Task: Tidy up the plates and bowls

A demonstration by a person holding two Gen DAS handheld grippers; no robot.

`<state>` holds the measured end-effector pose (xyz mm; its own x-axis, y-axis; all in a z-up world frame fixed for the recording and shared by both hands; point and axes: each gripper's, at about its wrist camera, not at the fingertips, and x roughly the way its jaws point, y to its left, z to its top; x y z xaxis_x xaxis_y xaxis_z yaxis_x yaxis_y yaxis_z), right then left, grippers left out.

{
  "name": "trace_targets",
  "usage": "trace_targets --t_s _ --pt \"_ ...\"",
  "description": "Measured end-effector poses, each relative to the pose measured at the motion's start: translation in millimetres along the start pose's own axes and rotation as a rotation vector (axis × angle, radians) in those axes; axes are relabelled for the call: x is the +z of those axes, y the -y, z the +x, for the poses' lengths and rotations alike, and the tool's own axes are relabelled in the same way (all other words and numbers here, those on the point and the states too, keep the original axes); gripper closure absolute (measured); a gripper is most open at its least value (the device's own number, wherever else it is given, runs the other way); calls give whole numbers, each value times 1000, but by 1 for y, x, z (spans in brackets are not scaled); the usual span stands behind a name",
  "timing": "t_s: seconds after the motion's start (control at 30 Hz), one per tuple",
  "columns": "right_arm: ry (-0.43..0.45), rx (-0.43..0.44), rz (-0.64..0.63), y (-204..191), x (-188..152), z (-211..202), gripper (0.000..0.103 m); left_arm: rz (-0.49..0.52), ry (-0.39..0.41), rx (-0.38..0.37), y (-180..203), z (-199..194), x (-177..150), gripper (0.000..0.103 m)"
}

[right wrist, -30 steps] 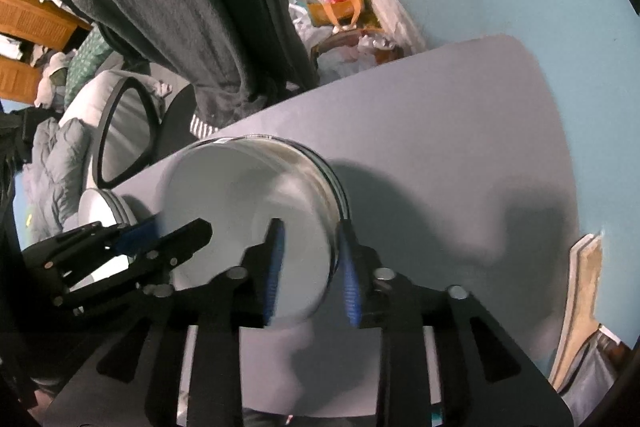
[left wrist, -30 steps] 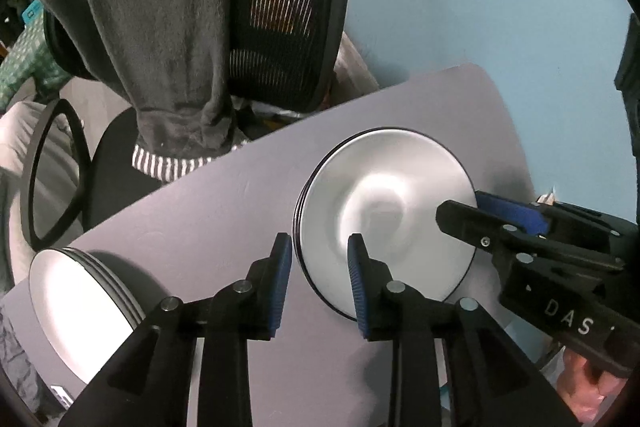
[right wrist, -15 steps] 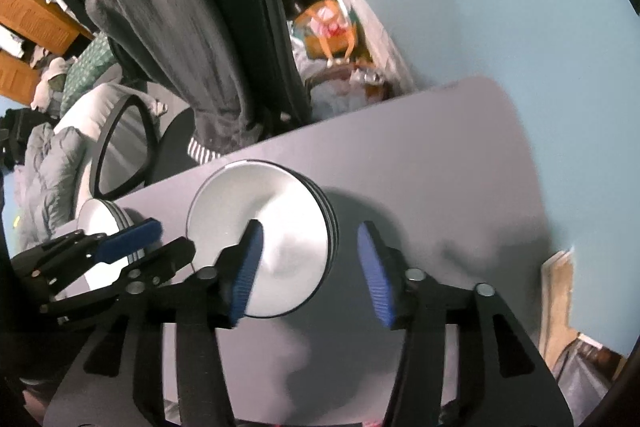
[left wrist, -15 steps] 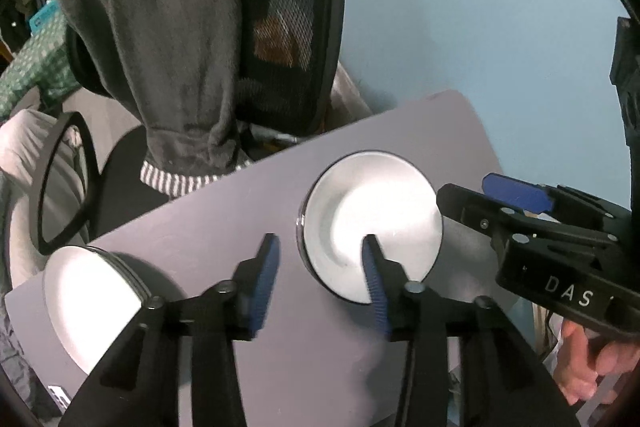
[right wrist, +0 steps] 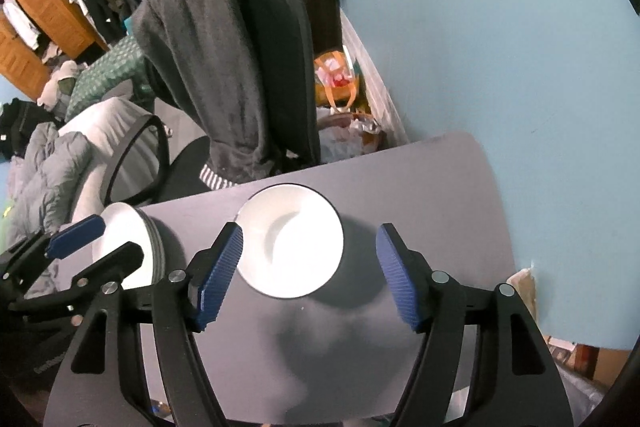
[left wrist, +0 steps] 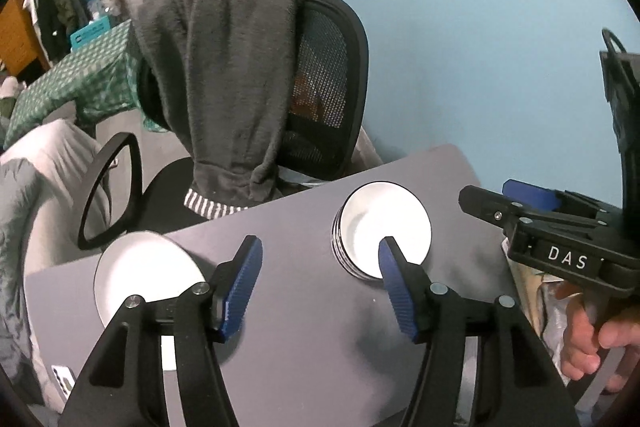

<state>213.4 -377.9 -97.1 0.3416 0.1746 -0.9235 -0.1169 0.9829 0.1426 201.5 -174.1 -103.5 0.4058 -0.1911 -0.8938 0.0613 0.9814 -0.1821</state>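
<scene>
A stack of white bowls with dark rims [left wrist: 382,227] stands on the grey table [left wrist: 296,227] toward its right side; it also shows in the right wrist view [right wrist: 290,251]. A stack of white plates [left wrist: 144,275] sits at the table's left; it shows in the right wrist view [right wrist: 128,247] too. My left gripper [left wrist: 320,283] is open and empty, raised above the table between the two stacks. My right gripper [right wrist: 310,273] is open and empty, raised above and near the bowl stack. The right gripper also shows at the right of the left wrist view [left wrist: 516,203].
A black office chair [left wrist: 320,99] draped with a dark grey garment [left wrist: 224,75] stands behind the table. A light blue wall [right wrist: 500,47] runs along the right. Bags and clutter [right wrist: 340,99] lie on the floor by the wall. A phone [left wrist: 62,381] lies at the table's left front corner.
Both grippers have opened wide and pulled up and back from the bowl stack, which now looks smaller and stands free on the table.
</scene>
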Motion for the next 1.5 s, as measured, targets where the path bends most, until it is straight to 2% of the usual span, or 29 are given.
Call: trace_targets --t_s 0.23,0.53,0.93,1.2,1.5 --pt "34 -16 -24 -12 -11 -20 34 -37 15 -11 -19 -25 -14 35" --pt "64 -20 -64 -27 -28 -32 33 -24 33 32 -40 -42 -36 35" --pt "22 -8 -84 -38 -42 -27 33 -83 0 -18 -63 -44 -49 35" --pt "-21 -13 -137 -36 -40 -11 33 -113 -47 -59 -65 -23 -44 35" --pt "-125 -9 -194 -8 -23 33 33 -160 -122 -93 -51 33 -35 35"
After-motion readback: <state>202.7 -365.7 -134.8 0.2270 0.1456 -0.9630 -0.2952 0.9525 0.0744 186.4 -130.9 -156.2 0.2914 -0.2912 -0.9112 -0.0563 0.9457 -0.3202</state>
